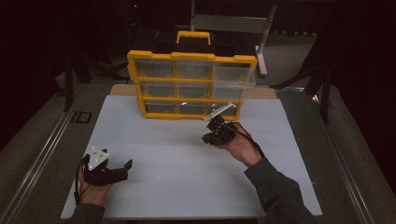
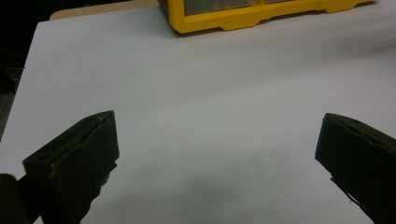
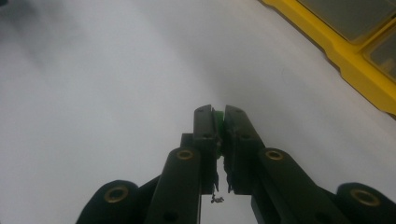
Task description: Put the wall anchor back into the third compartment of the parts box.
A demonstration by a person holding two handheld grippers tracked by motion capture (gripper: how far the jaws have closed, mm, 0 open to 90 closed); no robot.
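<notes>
High view puts the white tabletop in front of you, with the yellow organizer standing upright at its far edge. One clear drawer, at the organizer's upper right, sticks out towards you.

Your right tool hovers just in front of the organizer's lower right corner, below that drawer. In the right gripper view its jaws are clenched on a small green piece, which peeks out between the tips above bare tabletop, with the organizer's yellow frame at the upper right of that view.

Your left tool rests near the tabletop's front left corner, well apart from the organizer. In the left gripper view its jaws stand wide apart, released, with nothing between them but white surface; the organizer's yellow base shows at the top.
</notes>
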